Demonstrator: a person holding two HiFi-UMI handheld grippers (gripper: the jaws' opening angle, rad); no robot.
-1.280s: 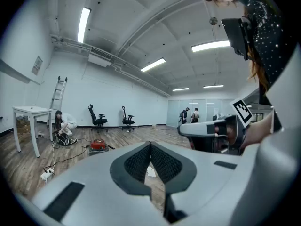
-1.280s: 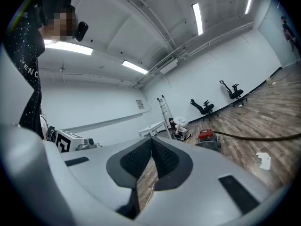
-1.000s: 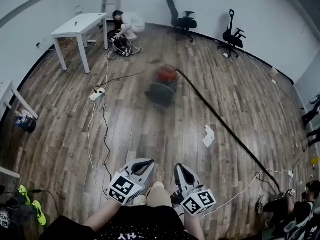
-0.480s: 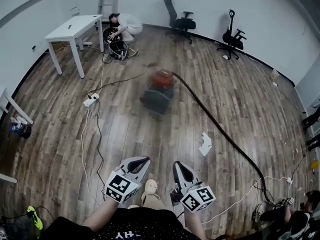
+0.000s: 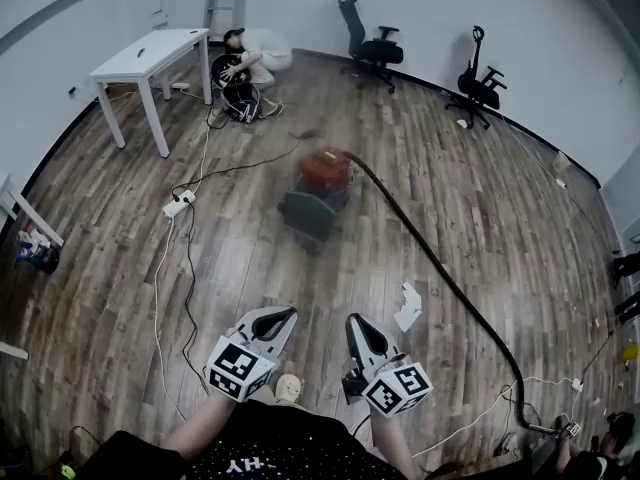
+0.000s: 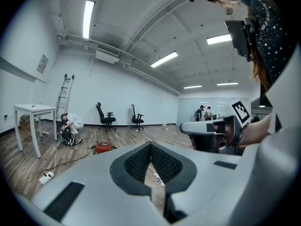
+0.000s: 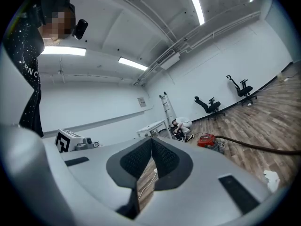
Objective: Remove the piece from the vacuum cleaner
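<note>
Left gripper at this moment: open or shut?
Shut. The left gripper has its fingers meeting at the tips, with nothing between them.

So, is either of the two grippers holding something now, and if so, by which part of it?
Nothing is held. The left gripper and the right gripper are both shut and empty. The vacuum cleaner stands well ahead of them, untouched.

The table stands behind and left of the vacuum cleaner, whose hose runs right.
</note>
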